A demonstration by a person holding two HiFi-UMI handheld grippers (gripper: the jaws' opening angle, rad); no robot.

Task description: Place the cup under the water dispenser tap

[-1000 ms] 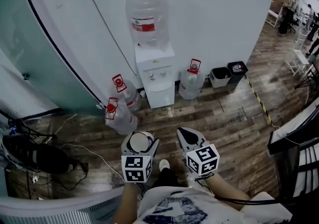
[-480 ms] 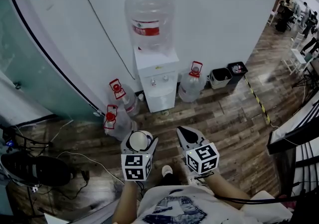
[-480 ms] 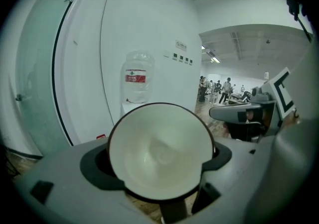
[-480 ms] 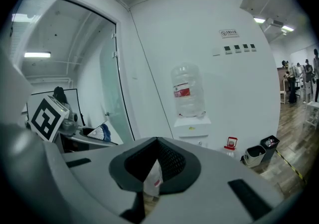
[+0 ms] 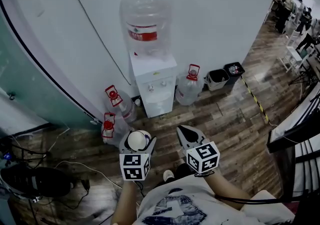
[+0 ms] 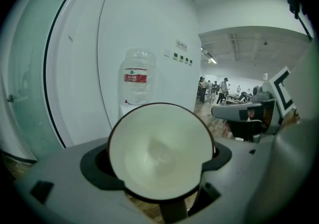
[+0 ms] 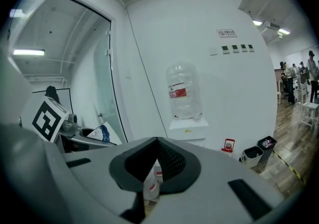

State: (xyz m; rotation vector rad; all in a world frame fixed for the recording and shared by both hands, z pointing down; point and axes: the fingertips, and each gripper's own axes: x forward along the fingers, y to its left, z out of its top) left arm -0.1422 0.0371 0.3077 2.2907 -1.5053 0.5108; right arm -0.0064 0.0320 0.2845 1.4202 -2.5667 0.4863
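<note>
**A:** White cup (image 6: 159, 151) with the dark rim: where is it?

**B:** It's pinched between the jaws of the left gripper (image 5: 137, 143), with its open mouth facing that gripper's camera. It's held above the wooden floor (image 5: 225, 119), well apart from the water dispenser (image 5: 153, 83).

**A:** And the dispenser itself?

**B:** It's a white cabinet against the wall, with a big clear bottle (image 5: 145, 19) upended on top that has a red label. Spare bottles (image 5: 188, 88) with red caps stand on the floor on both sides of it. Two dark bins (image 5: 218, 77) sit farther along the wall.

**A:** What about the right gripper (image 5: 186, 135)?

**B:** Its jaws are pressed together with nothing between them. It's held just beside the left gripper, and both point toward the dispenser.
</note>
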